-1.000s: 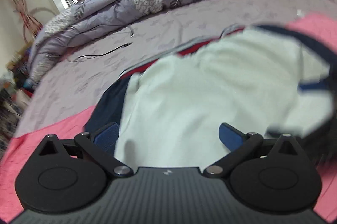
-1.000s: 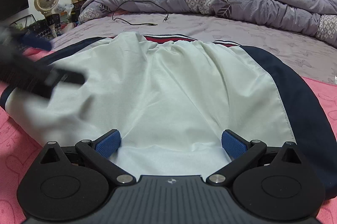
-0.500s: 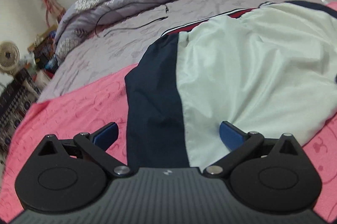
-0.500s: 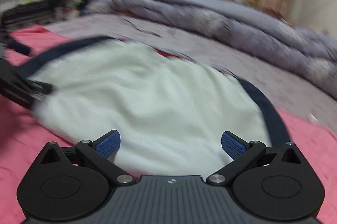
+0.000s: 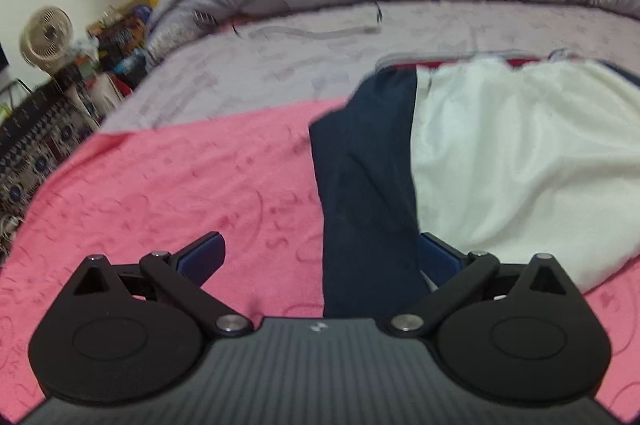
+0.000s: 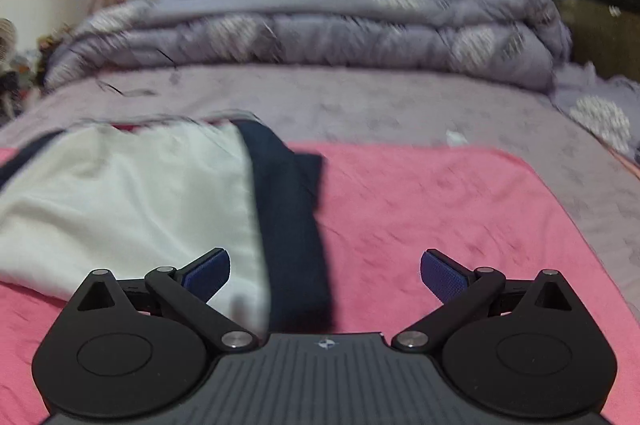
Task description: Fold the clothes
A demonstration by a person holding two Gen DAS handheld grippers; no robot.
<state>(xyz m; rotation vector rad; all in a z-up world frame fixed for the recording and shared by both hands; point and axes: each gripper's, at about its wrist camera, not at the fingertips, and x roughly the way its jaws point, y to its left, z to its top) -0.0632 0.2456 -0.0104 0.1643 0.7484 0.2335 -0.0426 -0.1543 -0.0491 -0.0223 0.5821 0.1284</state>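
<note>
A white garment with navy side panels and a red trim lies flat on a pink blanket [image 5: 192, 185]. In the left wrist view the garment [image 5: 512, 153] fills the right side and its navy left panel [image 5: 368, 185] runs down between the fingers of my left gripper [image 5: 320, 259], which is open and empty. In the right wrist view the garment [image 6: 132, 197] lies on the left and its navy right panel [image 6: 292, 221] runs between the fingers of my right gripper [image 6: 325, 275], also open and empty.
The pink blanket [image 6: 460, 209] lies on a lilac bed sheet [image 5: 304, 61]. A rolled grey quilt [image 6: 320, 37] lines the far side. A black cable [image 5: 320, 33] lies on the sheet. A small fan [image 5: 46, 35] and clutter stand left of the bed.
Both grippers have drawn apart from over the white middle to the garment's outer edges: the left one to the left navy panel, the right one to the right navy panel. Both stay open.
</note>
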